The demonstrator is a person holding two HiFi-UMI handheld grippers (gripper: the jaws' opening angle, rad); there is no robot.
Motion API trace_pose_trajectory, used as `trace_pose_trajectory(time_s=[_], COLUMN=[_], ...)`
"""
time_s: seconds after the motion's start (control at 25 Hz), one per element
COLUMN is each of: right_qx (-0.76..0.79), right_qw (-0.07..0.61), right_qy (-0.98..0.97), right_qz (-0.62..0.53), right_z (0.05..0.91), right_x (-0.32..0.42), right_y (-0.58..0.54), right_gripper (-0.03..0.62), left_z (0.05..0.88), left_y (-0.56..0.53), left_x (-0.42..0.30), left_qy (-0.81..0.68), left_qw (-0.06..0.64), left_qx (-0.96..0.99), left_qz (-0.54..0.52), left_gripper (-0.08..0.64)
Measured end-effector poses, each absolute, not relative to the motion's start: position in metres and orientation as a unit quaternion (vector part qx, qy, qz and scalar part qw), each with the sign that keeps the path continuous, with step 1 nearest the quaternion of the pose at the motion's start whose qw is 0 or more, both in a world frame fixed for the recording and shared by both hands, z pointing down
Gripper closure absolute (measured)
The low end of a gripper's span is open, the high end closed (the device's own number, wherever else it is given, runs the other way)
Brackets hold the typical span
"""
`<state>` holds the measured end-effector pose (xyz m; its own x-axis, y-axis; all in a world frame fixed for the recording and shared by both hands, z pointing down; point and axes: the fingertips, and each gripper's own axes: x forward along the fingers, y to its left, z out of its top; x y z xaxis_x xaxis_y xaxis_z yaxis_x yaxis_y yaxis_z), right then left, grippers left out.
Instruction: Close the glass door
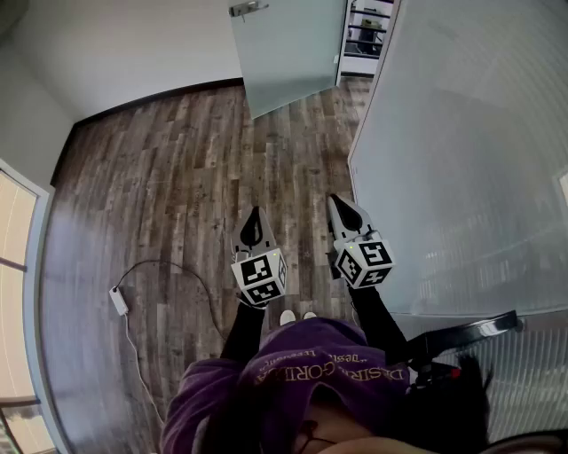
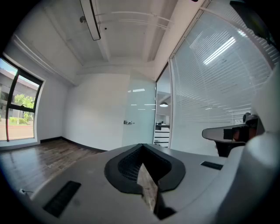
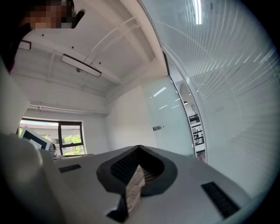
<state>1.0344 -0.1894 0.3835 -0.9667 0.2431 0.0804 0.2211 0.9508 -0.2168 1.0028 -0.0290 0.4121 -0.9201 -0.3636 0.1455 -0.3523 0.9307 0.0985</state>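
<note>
Glass door (image 1: 288, 53) ajar, well ahead of left gripper (image 1: 256, 217) and right gripper (image 1: 343, 208) — both jaws together, empty.

The frosted glass door (image 1: 288, 53) looks matt, its handle (image 1: 248, 9) shiny metal; the floor (image 1: 177, 177) is grainy wood planks.

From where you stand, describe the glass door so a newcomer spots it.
Follow the frosted glass wall on the right to its far end. The glass door stands swung open into the room there; unlike the wall panes, it carries a metal lever handle.
</note>
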Motion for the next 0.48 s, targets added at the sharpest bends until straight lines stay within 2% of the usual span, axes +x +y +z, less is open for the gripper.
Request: trace_pose_trajectory(time_s=[0.48], right_qx=[-0.122], right_qw=[0.053], right_qy=[-0.985], right_qz=[0.106], right_z=[0.3858], right_x=[1.0345], right_y=[-0.1817], right_gripper=[0.594], left_z=[0.4152], left_y=[-0.0247], left_x=[1.0039], left_qy=[-0.979], left_qw=[0.082], left_qx=[0.183], left_qz=[-0.034], left_gripper=[0.563])
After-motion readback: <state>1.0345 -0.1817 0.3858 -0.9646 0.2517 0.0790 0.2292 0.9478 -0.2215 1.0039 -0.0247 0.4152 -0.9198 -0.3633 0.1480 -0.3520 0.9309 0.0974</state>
